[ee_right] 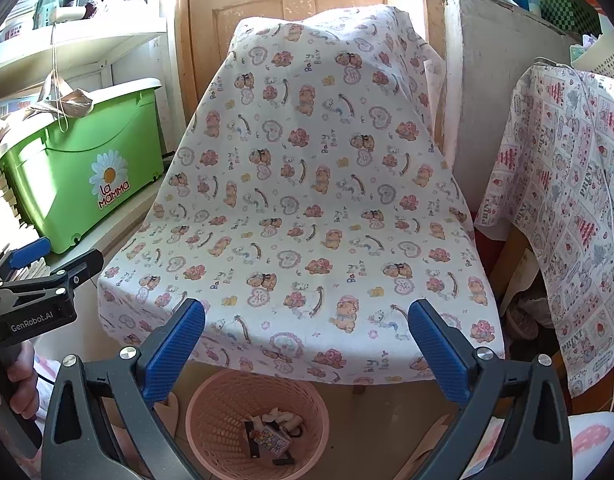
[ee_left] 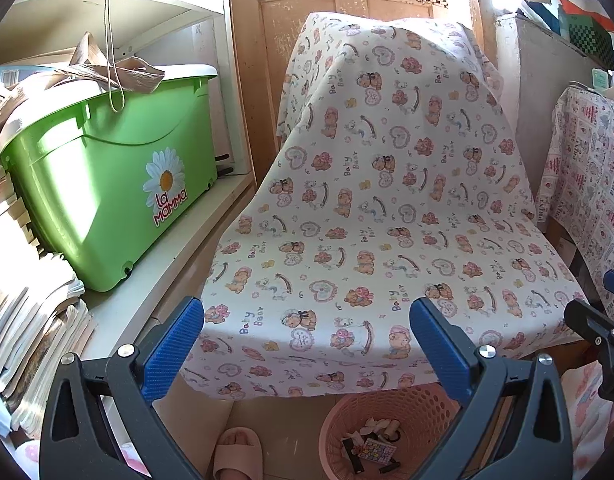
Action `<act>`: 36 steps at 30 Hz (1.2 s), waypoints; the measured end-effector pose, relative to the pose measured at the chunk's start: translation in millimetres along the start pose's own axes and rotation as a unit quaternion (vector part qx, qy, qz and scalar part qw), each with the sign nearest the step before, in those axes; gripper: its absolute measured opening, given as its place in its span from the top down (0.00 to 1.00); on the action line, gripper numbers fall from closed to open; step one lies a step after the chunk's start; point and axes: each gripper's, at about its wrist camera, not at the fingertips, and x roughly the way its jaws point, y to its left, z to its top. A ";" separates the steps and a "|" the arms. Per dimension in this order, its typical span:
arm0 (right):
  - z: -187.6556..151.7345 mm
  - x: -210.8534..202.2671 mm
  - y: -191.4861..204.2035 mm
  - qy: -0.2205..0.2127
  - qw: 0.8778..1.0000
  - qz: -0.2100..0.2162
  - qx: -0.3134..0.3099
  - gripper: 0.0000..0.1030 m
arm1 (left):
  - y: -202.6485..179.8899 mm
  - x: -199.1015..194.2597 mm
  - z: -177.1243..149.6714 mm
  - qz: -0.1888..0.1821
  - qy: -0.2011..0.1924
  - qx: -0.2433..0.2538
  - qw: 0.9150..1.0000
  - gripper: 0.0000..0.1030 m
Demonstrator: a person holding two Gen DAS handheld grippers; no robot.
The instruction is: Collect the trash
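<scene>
Trash (ee_right: 273,434) already in basket (ee_right: 211,412) below fingers | left gripper (ee_left: 307,344), right gripper (ee_right: 307,344): fingers spread, empty | chair cover (ee_right: 307,200) ahead bare (apparently finished)

Chair cover (ee_right: 299,200) is white with pink and tan "Baby Bear" teddies and hearts all over. Laundry-style basket (ee_right: 231,404) on the floor is peachy pink with a hole pattern. Storage bin (ee_left: 107,184) is bright green with a white daisy sticker and a white lid. Both grippers have textured blue pads (ee_left: 173,350) on dark grey arms. Slipper (ee_left: 237,452) is pale pink.
</scene>
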 end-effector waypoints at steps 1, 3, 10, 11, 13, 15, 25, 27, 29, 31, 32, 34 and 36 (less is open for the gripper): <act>0.0 0.3 -0.3 0.001 1.000 0.002 0.000 0.01 | 0.1 0.1 0.0 0.000 0.000 0.000 1.000 0.01; -1.1 0.3 1.3 0.003 1.000 0.000 0.000 0.01 | -0.2 0.3 -0.2 0.002 0.001 0.001 1.000 0.01; -0.9 2.4 -0.1 0.003 1.000 0.003 0.005 0.01 | -2.9 -0.5 -1.3 0.002 0.001 0.006 1.000 0.01; -1.1 2.3 -0.1 0.004 1.000 0.003 0.008 0.01 | -3.3 -0.5 -1.1 0.002 0.000 0.007 1.000 0.01; -1.2 2.3 -0.5 0.004 1.000 0.002 0.011 0.01 | -3.1 -0.7 -1.2 0.003 0.000 0.005 1.000 0.01; -1.0 2.1 -0.5 0.003 1.000 0.000 0.011 0.01 | -3.1 0.0 -1.1 0.002 0.000 0.004 1.000 0.01; -1.3 2.9 -2.2 0.006 1.000 -0.002 0.015 0.01 | -4.7 1.0 -0.8 0.009 0.000 0.012 1.000 0.01; -1.1 3.2 -2.0 0.007 1.000 -0.003 0.015 0.01 | -4.6 1.1 -0.9 0.008 0.000 0.011 1.000 0.01; -0.7 3.2 -2.4 0.007 1.000 -0.001 0.016 0.01 | -4.8 1.2 -0.9 0.008 0.000 0.012 1.000 0.01; -0.6 3.2 -2.4 0.006 1.000 -0.001 0.017 0.01 | -6.0 1.4 -0.8 0.011 -0.001 0.016 1.000 0.01; -0.7 3.3 -2.6 0.006 1.000 -0.002 0.016 0.01 | -6.7 1.1 -1.1 0.012 -0.002 0.016 1.000 0.01; -1.0 3.5 -2.0 0.006 1.000 -0.005 0.013 0.01 | -7.0 0.9 -1.0 0.010 -0.002 0.015 1.000 0.01; -1.4 3.4 -2.1 0.006 1.000 -0.007 0.013 0.01 | -7.3 0.7 -1.1 0.010 -0.003 0.015 1.000 0.01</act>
